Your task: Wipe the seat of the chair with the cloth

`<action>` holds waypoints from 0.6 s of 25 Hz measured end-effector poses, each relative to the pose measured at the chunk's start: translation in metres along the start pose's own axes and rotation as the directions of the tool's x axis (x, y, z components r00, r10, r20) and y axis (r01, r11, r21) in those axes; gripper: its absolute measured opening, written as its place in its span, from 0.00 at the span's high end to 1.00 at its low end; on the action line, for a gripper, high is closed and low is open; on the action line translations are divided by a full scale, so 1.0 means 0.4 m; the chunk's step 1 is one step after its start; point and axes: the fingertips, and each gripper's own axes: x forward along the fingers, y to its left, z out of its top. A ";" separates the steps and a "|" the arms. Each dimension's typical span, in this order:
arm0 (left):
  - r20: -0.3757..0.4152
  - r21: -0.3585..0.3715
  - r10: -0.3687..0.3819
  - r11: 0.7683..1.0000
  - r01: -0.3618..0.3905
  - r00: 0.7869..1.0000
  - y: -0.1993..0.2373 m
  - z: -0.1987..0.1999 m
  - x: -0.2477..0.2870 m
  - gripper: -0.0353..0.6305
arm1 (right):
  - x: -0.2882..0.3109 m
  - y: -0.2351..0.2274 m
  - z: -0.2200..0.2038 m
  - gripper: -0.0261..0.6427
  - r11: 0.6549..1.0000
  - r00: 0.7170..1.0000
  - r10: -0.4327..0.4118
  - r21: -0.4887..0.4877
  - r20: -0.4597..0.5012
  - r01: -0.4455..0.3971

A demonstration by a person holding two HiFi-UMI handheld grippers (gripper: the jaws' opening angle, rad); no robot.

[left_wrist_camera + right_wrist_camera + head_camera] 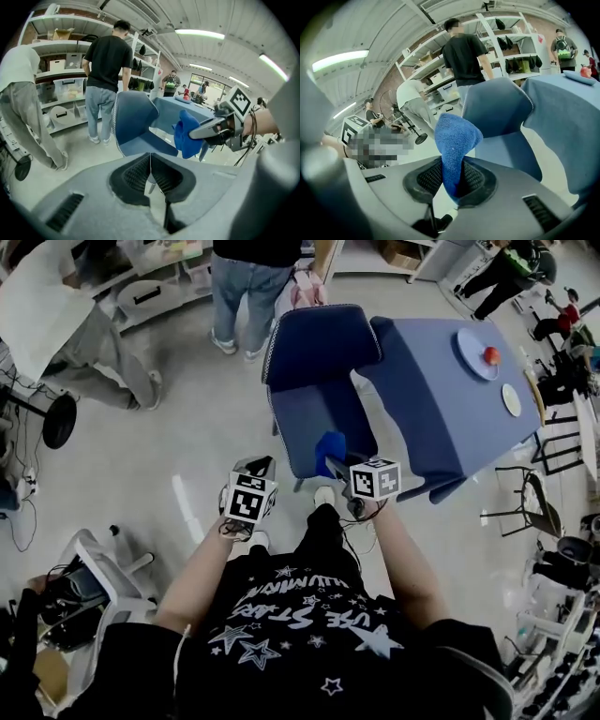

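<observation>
Right gripper is clamped on the blue cloth, holding it bunched up over the near edge of the chair seat. Can't tell if it's touching. Left gripper hangs off to the left over the floor, jaws pressed together, nothing in them. A blue-covered table sits right of the chair.

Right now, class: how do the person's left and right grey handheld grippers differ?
The left grey gripper is shut on nothing; the right grey gripper clamps a blue terry cloth. The left hangs over the floor beside the blue padded chair; the right is at its seat's front edge. Both carry marker cubes.
</observation>
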 end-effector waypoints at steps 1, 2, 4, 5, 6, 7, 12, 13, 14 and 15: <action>0.005 0.002 -0.004 1.000 0.004 1.000 0.002 -0.002 -0.014 0.91 | -0.006 0.012 -0.002 0.86 1.000 1.000 -0.009 0.007 0.015 0.009; 0.009 0.002 -0.009 1.000 0.009 1.000 0.003 -0.007 -0.028 0.91 | -0.010 0.022 -0.006 0.86 1.000 0.999 -0.016 0.017 0.029 0.016; 0.014 -0.002 -0.024 1.000 0.024 1.000 0.004 -0.020 -0.056 0.91 | -0.015 0.045 -0.015 0.86 0.999 0.998 -0.029 0.041 0.053 0.027; 0.015 -0.004 -0.031 0.999 0.032 0.999 0.007 -0.027 -0.068 0.91 | -0.016 0.057 -0.018 0.86 0.998 0.997 -0.036 0.054 0.064 0.033; 0.014 -0.004 -0.038 0.999 0.038 0.999 0.010 -0.036 -0.079 0.91 | -0.016 0.070 -0.022 0.86 0.997 0.996 -0.043 0.066 0.074 0.038; 0.011 0.001 -0.041 0.999 0.041 0.999 0.014 -0.045 -0.087 0.91 | -0.016 0.083 -0.028 0.86 0.996 0.995 -0.049 0.077 0.082 0.042; 0.005 0.067 -0.053 0.996 0.052 0.999 0.012 -0.076 -0.100 0.91 | -0.035 0.128 -0.063 0.86 0.992 0.992 -0.074 0.110 0.102 0.062; 0.009 0.068 -0.059 0.996 0.059 0.998 0.007 -0.075 -0.104 0.91 | -0.045 0.134 -0.067 0.86 0.991 0.991 -0.080 0.114 0.109 0.067; 0.014 0.067 -0.065 0.996 0.064 0.998 0.001 -0.072 -0.108 0.91 | -0.058 0.138 -0.071 0.86 0.990 0.989 -0.086 0.119 0.117 0.072; 0.019 0.067 -0.071 0.995 0.069 0.997 -0.008 -0.068 -0.113 0.91 | -0.071 0.140 -0.076 0.86 0.989 0.988 -0.092 0.125 0.125 0.076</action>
